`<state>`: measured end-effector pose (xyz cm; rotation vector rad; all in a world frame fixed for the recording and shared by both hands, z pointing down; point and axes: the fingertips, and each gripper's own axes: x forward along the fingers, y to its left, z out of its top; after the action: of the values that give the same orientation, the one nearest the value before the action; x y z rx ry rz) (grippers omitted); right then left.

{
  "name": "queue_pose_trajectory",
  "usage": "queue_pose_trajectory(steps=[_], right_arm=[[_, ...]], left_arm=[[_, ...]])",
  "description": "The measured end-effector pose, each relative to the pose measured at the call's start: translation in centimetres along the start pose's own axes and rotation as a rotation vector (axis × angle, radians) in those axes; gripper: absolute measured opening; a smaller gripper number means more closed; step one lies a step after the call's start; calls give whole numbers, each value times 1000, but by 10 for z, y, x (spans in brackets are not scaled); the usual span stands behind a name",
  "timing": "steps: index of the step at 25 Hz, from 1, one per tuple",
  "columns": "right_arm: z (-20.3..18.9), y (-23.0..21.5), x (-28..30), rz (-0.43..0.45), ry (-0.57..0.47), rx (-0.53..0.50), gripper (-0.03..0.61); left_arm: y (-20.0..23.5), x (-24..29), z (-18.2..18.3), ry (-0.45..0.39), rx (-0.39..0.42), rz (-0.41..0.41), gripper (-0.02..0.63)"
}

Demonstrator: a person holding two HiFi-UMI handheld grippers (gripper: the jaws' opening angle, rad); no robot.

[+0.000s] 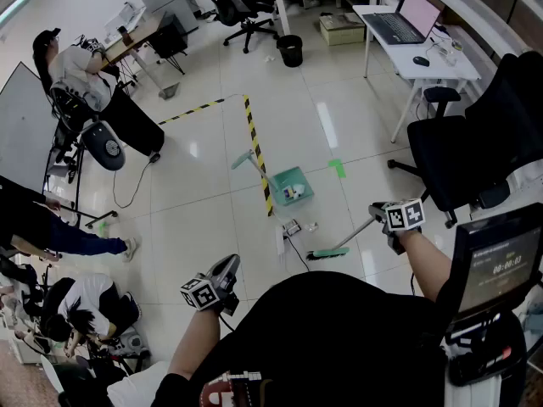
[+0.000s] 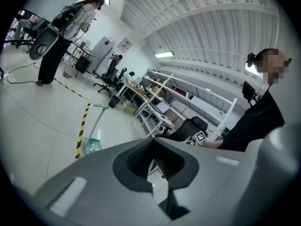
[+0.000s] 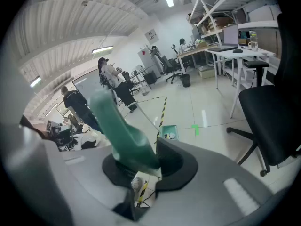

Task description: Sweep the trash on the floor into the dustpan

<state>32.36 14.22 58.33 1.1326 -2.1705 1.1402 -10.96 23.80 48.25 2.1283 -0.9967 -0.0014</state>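
A green dustpan (image 1: 289,186) with a long handle stands on the white floor and holds a few bits of trash. Small scraps of trash (image 1: 293,227) lie on the floor just in front of it. The broom's green head (image 1: 327,253) rests on the floor to the right of those scraps. My right gripper (image 1: 380,214) is shut on the broom's green handle (image 3: 120,131), and the dustpan (image 3: 168,133) shows beyond my right gripper (image 3: 146,159). My left gripper (image 1: 229,268) hangs low near my body, shut on nothing. Past my left gripper (image 2: 155,142) the dustpan (image 2: 91,145) is far off.
Yellow-black floor tape (image 1: 254,151) runs beside the dustpan. A black cable (image 1: 295,254) lies near the scraps. A black office chair (image 1: 462,151) and a white desk with a laptop (image 1: 407,24) stand at the right. People and equipment (image 1: 81,83) fill the left side. A black bin (image 1: 290,49) stands far back.
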Motion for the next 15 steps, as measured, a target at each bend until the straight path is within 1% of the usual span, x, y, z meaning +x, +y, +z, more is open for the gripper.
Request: queue_pose_trajectory(steps=[7,11,15], right_arm=[[12,-56,-10,-19,-18,60,60],[15,-66,-7,-44,-31,100,60],[27,-90,-4,-65,-33,133,60]], left_arm=[[-31,32,-23,-7,-18,29,-2],[-35,36,-26,-7,-13,32,-2],[-40,56,-21,-16,-9,39,-2]])
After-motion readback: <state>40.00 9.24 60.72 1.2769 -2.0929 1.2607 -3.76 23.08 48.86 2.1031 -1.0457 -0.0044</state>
